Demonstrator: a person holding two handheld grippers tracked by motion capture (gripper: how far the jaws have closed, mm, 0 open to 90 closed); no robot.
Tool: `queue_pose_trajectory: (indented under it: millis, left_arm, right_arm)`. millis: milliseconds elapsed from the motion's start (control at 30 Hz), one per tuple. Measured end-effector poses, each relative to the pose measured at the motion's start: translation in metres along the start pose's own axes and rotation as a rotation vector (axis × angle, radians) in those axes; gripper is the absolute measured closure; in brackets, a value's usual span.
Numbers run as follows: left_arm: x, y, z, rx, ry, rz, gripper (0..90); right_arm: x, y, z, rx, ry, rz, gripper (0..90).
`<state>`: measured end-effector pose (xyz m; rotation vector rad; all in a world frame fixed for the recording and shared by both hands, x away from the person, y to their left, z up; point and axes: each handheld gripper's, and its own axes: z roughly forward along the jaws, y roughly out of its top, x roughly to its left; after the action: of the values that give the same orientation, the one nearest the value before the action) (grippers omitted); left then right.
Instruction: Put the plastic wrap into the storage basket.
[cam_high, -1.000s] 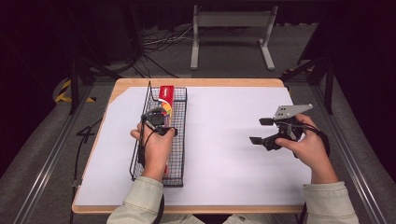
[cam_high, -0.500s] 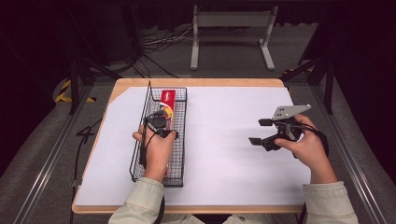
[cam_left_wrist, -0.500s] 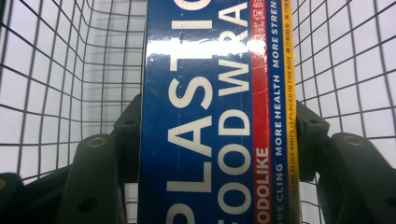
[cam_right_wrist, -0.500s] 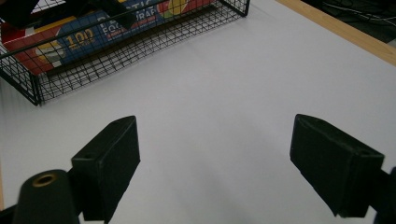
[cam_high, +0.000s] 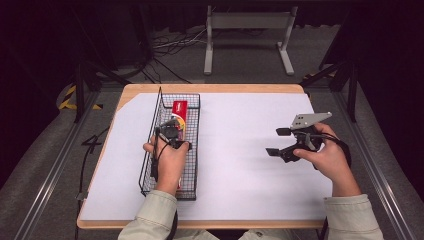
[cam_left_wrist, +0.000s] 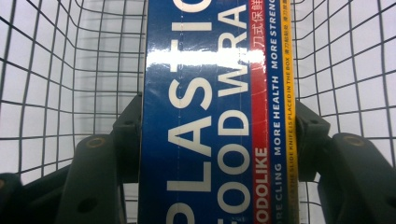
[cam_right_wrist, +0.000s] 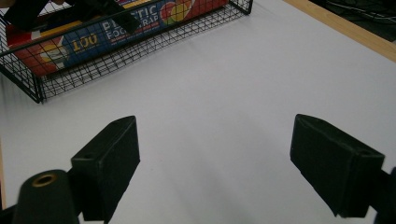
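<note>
Left gripper (cam_high: 171, 131): down inside the wire basket (cam_high: 152, 150); jaws pressed flat on both long sides of the plastic food wrap box (cam_left_wrist: 210, 116)
Box: lying lengthwise in basket, left part of table (cam_high: 240, 165)
Change: crept slightly farther along the box than a second ago; grasp looked settled, lift likely next
Right gripper (cam_high: 285, 142): held wide apart, empty, above bare white surface, well clear of basket

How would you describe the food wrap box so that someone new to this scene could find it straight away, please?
On the white table, look to the left side for the black wire basket. The long plastic food wrap box lies lengthwise inside it, with the left tool closed around it. It is the scene's one colourful item: blue with white lettering and red ends.
</note>
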<state>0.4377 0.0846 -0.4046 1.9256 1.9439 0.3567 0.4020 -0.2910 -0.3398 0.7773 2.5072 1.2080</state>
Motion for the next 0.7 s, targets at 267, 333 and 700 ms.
queue_pose_trajectory:
  millis: [267, 333, 700]
  left_arm:
    - [-0.002, 0.003, -0.010, -0.065, -0.012, 0.010, 36.4]
    - [-0.002, 0.005, -0.017, -0.073, -0.013, 0.029, 35.3]
    - [0.001, 0.019, -0.061, -0.204, -0.056, 0.095, 29.8]
  right_arm:
    - [0.001, 0.000, 0.001, 0.006, 0.006, 0.000, 15.7]
    - [0.001, 0.000, 0.001, 0.005, 0.009, 0.000, 15.6]
    - [-0.002, -0.001, 0.002, -0.006, -0.001, 0.006, 15.8]
